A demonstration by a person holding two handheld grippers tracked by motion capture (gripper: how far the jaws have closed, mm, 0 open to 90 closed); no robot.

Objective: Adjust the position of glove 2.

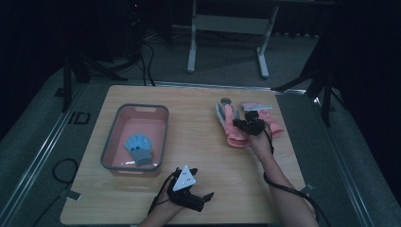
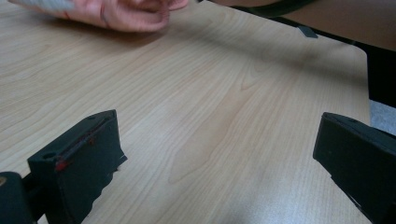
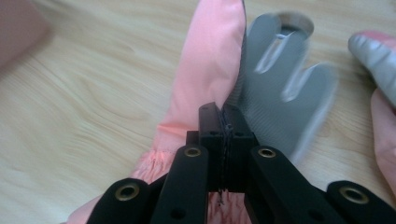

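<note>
On the left part of the wooden table stands a pink basin with a grey rim, and a blue glove lies flat inside it, its cuff toward the near side. Just right of the basin, at the near edge of the table, the left gripper rests low in the person's left hand, a grey three-cornered plate on top; in the left gripper view its two black jaws stand wide apart over bare wood with nothing between them, and a bit of pink glove shows far off at the top edge. Farther right and toward the far side lies the pink glove with a grey palm, fingers pointing away from the person, the cuff toward the near side. The right gripper sits on this glove, the forearm reaching in from the near right with a black cable trailing along it. In the right gripper view the jaws are pressed together, pinching the glove at the seam where the pink back meets the grey palm; the fabric looks blurred there. Just right of that, a second pink glove lies beside the first, its grey-tipped edge at the right of the same view
</note>
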